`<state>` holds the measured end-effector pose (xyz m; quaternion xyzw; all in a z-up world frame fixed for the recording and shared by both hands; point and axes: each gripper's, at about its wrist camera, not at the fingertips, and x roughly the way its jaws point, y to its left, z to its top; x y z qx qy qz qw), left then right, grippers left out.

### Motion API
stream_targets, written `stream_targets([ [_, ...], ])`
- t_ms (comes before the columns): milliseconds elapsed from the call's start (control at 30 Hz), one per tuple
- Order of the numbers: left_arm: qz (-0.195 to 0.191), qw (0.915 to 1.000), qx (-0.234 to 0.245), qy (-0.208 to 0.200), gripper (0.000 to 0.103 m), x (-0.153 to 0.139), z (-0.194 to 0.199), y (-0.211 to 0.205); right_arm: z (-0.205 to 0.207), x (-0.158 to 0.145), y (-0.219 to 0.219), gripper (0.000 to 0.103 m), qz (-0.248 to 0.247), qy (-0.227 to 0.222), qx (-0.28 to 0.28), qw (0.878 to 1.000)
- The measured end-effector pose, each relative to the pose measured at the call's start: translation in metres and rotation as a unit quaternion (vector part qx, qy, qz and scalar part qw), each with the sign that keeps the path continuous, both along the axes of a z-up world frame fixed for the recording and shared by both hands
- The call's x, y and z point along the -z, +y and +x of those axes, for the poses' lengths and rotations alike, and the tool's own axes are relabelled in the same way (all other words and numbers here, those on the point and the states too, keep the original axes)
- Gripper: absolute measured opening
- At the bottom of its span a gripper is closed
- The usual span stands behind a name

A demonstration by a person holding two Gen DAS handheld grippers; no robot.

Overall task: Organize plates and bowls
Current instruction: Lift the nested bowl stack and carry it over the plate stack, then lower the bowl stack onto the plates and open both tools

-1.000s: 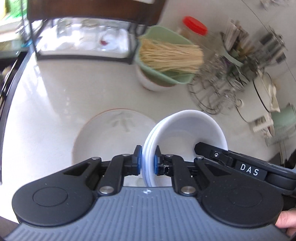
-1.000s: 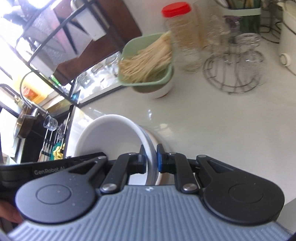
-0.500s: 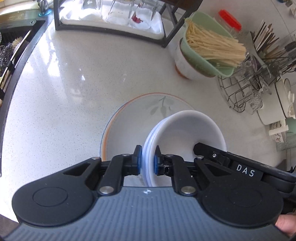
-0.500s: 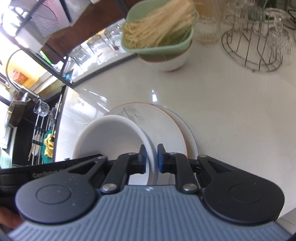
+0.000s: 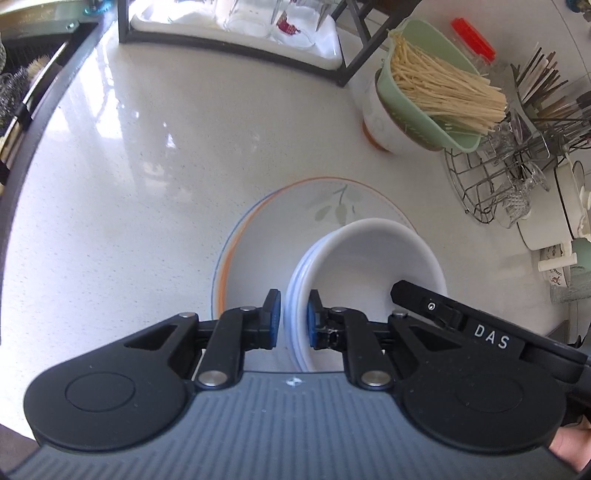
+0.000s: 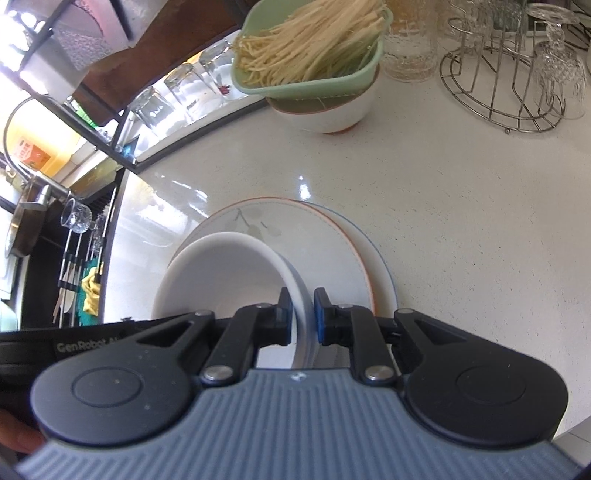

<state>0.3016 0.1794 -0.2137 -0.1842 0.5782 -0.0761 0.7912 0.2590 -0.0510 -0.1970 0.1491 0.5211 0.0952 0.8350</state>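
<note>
A stack of white bowls (image 5: 369, 266) is held from two sides, low over a stack of plates (image 5: 295, 221). The top plate has an orange rim and a leaf print; a blue-rimmed plate (image 6: 380, 273) lies under it. My left gripper (image 5: 293, 319) is shut on the stack's left rim. My right gripper (image 6: 302, 317) is shut on the opposite rim of the bowls (image 6: 221, 273). The plates (image 6: 325, 251) rest on the white counter. Whether the bowls touch the top plate is hidden.
A green colander of noodles (image 5: 436, 85) sits in a white bowl behind the plates. A wire rack with glasses (image 5: 506, 177), a red-lidded jar (image 5: 472, 40) and a white pot (image 5: 554, 206) stand to the right. A black-framed shelf of glasses (image 5: 240, 22) lines the back, with a sink (image 6: 37, 221) beyond the counter edge.
Both grippers came down with the bowl stack, which now hangs over the plates. Between the half-second-old frames and now, hardly anything has moved.
</note>
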Motion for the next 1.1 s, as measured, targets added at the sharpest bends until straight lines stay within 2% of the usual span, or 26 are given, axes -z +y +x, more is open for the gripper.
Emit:
stream_targets([
  [100,0.012,0.9999,-0.001,-0.010,0.017,-0.009,-0.006,0.002,-0.002,-0.004,-0.001,0.023,0.006,-0.006,0.000,1.000],
  [167,0.017,0.9997,-0.005,-0.018,0.018,-0.016,-0.011,0.003,-0.004,-0.009,-0.003,0.036,0.009,-0.016,0.002,1.000],
  [200,0.020,0.9995,-0.008,-0.023,0.018,-0.020,-0.014,0.003,-0.005,-0.013,-0.004,0.038,0.009,-0.019,0.003,1.000],
  [333,0.031,0.9985,-0.013,-0.042,0.019,-0.040,-0.023,0.001,-0.010,-0.029,-0.006,0.037,0.004,-0.035,-0.014,0.999],
  [467,0.035,0.9967,-0.011,-0.072,0.024,-0.063,-0.032,0.003,-0.020,-0.051,-0.013,0.037,-0.003,-0.071,-0.021,0.997],
  [667,0.059,0.9898,-0.016,-0.128,0.024,-0.108,-0.054,0.000,-0.037,-0.085,-0.026,0.038,-0.001,-0.116,-0.037,0.993],
  [767,0.063,0.9854,-0.023,-0.156,0.025,-0.133,-0.072,-0.004,-0.050,-0.105,-0.033,0.037,0.008,-0.144,-0.041,0.989],
  [933,0.067,0.9782,-0.036,-0.193,0.025,-0.165,-0.110,-0.014,-0.080,-0.135,-0.045,0.037,-0.005,-0.205,-0.052,0.977],
  [1100,0.100,0.9689,-0.053,-0.220,0.026,-0.184,-0.156,-0.032,-0.111,-0.154,-0.061,0.037,0.002,-0.237,-0.068,0.969],
])
